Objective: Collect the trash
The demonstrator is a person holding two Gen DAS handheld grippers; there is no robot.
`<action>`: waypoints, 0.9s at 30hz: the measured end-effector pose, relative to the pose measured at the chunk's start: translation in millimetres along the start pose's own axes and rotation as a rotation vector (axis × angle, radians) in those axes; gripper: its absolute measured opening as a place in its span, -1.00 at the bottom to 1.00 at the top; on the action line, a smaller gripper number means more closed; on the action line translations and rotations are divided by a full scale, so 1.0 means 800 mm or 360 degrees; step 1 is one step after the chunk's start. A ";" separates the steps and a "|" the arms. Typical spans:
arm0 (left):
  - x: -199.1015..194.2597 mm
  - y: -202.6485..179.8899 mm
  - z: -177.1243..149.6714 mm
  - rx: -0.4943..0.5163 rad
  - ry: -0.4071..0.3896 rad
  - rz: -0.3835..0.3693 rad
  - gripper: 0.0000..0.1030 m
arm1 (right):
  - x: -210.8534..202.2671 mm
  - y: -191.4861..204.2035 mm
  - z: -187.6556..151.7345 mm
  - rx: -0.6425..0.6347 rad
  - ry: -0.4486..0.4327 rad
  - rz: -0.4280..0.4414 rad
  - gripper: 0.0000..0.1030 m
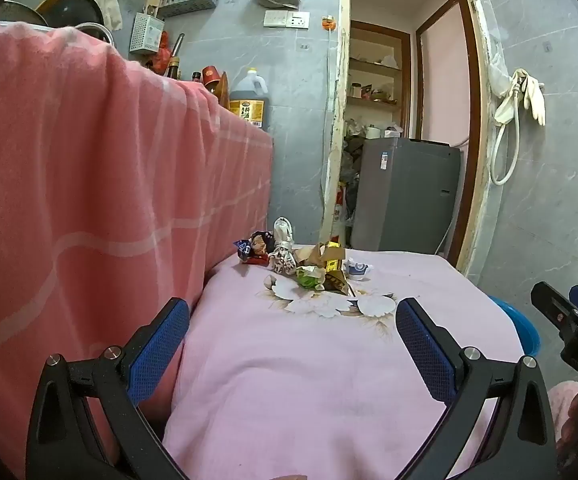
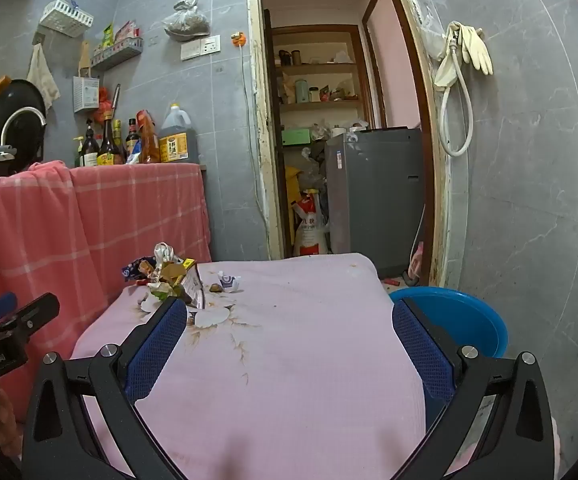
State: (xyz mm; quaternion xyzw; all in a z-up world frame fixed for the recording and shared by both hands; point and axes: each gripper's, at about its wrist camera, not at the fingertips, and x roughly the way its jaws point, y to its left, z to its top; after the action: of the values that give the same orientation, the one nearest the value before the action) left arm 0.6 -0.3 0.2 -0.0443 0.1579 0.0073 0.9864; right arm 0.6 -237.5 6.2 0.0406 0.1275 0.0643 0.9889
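Observation:
A pile of trash (image 1: 301, 260) lies at the far left of a table under a pink flowered cloth (image 1: 289, 360): crumpled wrappers, a green wrapper (image 1: 309, 277), a brown and yellow carton (image 1: 331, 260), a small white and blue scrap (image 1: 357, 269). The pile also shows in the right wrist view (image 2: 173, 276). My left gripper (image 1: 293, 344) is open and empty, well short of the pile. My right gripper (image 2: 289, 344) is open and empty above the cloth. A blue basin (image 2: 457, 320) stands on the floor at the table's right.
A counter draped in a red checked cloth (image 2: 89, 232) rises left of the table, with bottles (image 2: 137, 144) on it. Behind is a doorway with a grey appliance (image 2: 373, 196) and shelves. The grey tiled wall (image 2: 529, 200) stands at right.

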 end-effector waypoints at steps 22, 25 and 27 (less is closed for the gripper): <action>-0.001 -0.001 0.000 -0.0001 -0.0014 0.0004 0.97 | -0.003 0.001 0.002 0.0007 -0.0012 0.0004 1.00; -0.001 -0.001 0.001 -0.0002 -0.0016 0.0004 0.97 | -0.003 0.002 0.002 0.0006 -0.0014 0.0004 1.00; 0.000 -0.001 0.001 -0.0005 -0.0016 0.0004 0.97 | -0.004 0.002 0.006 0.0007 -0.0014 0.0003 1.00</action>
State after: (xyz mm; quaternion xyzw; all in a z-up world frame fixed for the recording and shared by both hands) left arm 0.9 -0.9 0.9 -0.0455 0.1531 0.0089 0.9871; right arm -1.4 -236.6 12.1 0.0430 0.1233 0.0649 0.9893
